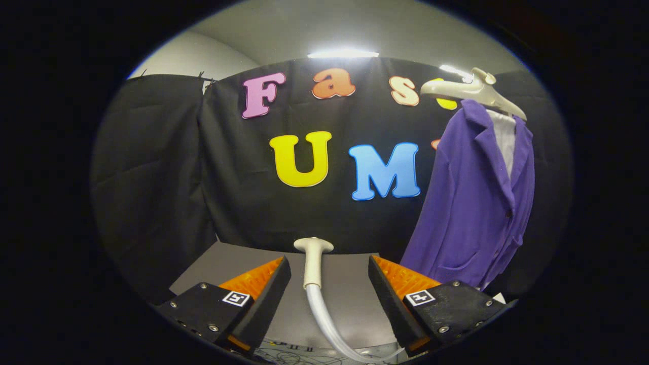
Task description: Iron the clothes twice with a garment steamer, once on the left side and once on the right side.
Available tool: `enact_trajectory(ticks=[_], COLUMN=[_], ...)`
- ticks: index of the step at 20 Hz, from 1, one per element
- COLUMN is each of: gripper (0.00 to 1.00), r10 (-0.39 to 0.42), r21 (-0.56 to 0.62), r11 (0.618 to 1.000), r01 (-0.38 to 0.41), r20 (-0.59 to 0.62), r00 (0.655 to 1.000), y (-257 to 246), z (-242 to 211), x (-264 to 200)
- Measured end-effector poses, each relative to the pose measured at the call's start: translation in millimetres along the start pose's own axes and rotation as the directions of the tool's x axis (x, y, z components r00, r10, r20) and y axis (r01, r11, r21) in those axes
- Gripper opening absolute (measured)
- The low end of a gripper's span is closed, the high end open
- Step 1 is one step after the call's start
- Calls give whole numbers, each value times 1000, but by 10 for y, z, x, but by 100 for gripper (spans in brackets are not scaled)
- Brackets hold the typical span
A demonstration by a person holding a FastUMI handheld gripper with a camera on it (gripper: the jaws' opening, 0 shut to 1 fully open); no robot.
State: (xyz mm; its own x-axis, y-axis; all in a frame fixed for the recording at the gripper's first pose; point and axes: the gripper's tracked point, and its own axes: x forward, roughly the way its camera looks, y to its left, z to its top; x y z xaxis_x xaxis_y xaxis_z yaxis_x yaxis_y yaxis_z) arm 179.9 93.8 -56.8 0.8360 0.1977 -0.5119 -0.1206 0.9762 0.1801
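The garment steamer (313, 263) lies on the grey worktop (350, 289), between the two fingers of the claw (329, 294) and touching neither. Its long axis runs near to far: the wide flat head sits at the far end, close to the foot of the black cloth wall, and the slim handle comes back toward the claw. From the near end of the handle a pale hose (329, 324) curves on toward the right and passes under the right finger.

The claw stands wide apart and holds nothing; both fingers flank the steamer's handle with clear space on each side.

To the right and farther off, a purple jacket (476, 203) hangs upright on a pale hanger (471, 90), its front open over a white lining or shirt. Its lower hem reaches down just beyond the right finger. A ceiling light strip (343, 53) glows above the wall.
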Motion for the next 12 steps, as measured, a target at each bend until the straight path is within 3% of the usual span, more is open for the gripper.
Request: enact_trajectory(ticks=[6, 10, 12], gripper=[94, 94, 94], r10=[-78, -118, -100], r21=[57, 77, 120], r11=[995, 986, 982], r01=[87, 145, 146], r20=[-150, -280, -325], r00=[986, 953, 940], y=[-52, -103, -63], z=[-164, -367, -435], x=[721, 1258, 1525])
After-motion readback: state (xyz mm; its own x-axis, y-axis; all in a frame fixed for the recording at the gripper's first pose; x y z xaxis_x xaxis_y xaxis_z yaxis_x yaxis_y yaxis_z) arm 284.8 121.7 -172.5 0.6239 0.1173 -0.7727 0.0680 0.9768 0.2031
